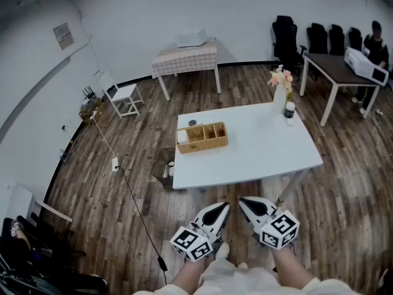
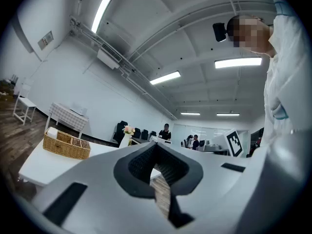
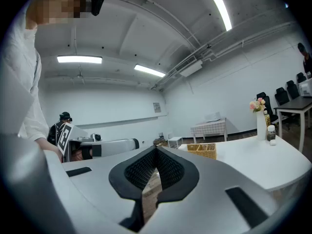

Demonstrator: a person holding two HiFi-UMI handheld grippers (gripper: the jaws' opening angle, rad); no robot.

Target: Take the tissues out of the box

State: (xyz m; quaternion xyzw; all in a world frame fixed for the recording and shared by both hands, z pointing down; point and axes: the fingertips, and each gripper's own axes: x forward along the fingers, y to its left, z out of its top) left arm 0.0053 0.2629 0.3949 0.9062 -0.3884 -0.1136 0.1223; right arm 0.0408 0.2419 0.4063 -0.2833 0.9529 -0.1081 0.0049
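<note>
My left tool (image 1: 222,209) and right tool (image 1: 244,203), both closed and empty, hover short of the white table (image 1: 258,158) carrying a compartmented woven wicker box (image 1: 202,137); the wall sign (image 1: 63,35) is too small to read.

The left gripper (image 1: 221,209) and right gripper (image 1: 245,204) point level, fingers (image 2: 139,167) closed.

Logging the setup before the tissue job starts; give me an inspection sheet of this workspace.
Surface: white table on a wooden floor.
Job's things: wicker basket on the table, white item in its left end compartment; tissues not confirmed.
Clutter: vase of pink flowers and small jar near the table's far right corner.
Grippers: left hand-held gripper and right hand-held gripper both shut, empty, short of the table.
Cables: cable across the floor left of the table.
Surroundings: checked-cloth table, white stool, person at a dark desk.
</note>
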